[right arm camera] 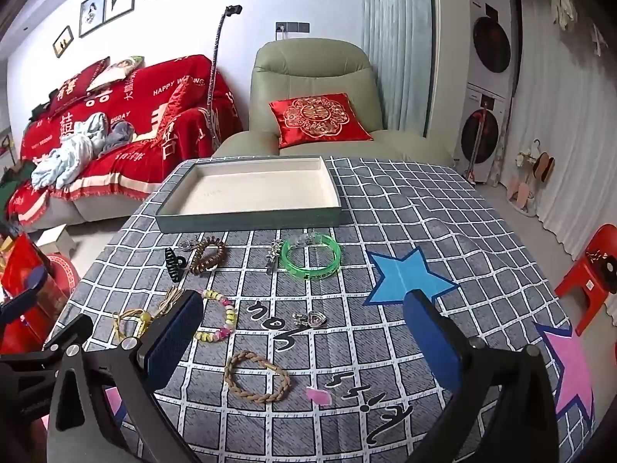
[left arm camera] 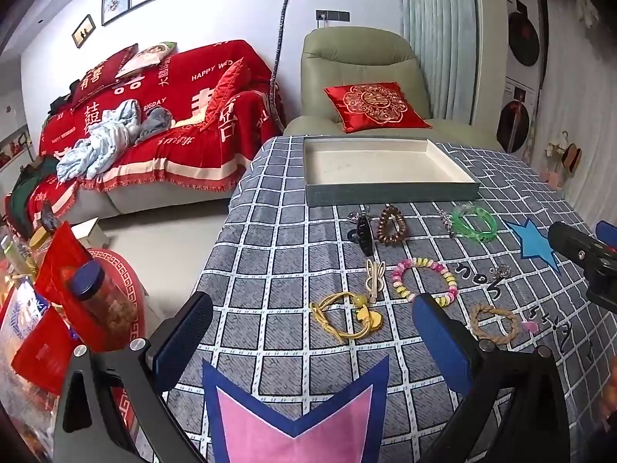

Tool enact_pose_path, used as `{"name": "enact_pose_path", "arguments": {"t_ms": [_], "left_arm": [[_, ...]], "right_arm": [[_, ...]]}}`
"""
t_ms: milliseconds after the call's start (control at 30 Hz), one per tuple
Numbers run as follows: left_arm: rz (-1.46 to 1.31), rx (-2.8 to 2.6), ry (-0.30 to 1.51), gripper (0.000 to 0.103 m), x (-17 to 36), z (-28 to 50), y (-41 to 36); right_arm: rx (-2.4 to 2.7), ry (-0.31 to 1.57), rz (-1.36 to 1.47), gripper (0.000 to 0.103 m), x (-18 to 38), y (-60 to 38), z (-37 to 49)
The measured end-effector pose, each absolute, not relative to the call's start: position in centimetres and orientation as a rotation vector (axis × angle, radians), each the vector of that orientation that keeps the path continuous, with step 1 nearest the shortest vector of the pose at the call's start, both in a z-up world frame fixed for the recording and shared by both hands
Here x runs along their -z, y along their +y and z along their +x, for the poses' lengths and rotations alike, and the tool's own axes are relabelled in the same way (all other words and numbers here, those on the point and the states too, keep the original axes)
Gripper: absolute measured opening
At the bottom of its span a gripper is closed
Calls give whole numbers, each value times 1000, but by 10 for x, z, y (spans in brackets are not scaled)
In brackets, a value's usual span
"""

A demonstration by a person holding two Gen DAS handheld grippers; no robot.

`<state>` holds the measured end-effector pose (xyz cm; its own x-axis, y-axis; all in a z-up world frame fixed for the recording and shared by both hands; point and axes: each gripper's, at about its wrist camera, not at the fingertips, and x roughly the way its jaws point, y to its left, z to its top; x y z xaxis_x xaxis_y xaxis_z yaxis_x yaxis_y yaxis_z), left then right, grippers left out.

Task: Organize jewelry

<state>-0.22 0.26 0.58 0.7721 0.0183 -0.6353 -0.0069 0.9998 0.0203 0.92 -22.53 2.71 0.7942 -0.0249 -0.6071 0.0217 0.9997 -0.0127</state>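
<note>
Left gripper: lower centre of its view, jaws spread wide, holding nothing (yellow hair tie lies between its fingers).
Tray: upper centre, on the checked cloth.
Jewelry: loose below the tray; green bangle centre, braided bracelet lower centre.
Right gripper: bottom, jaws spread wide, holding nothing.

Matt woven checked cloth covers the bench; the green bangle is glossy translucent plastic, the braided ring rough cord, the tray matt card.
</note>
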Motion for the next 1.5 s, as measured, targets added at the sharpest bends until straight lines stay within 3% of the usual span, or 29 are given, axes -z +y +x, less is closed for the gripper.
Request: {"name": "enact_pose_path", "arguments": {"t_ms": [1500], "left_arm": [[14,-11,693,103,-4,-6,2]], "right_arm": [[15,639,-7,103,-34,-219,3]]}}
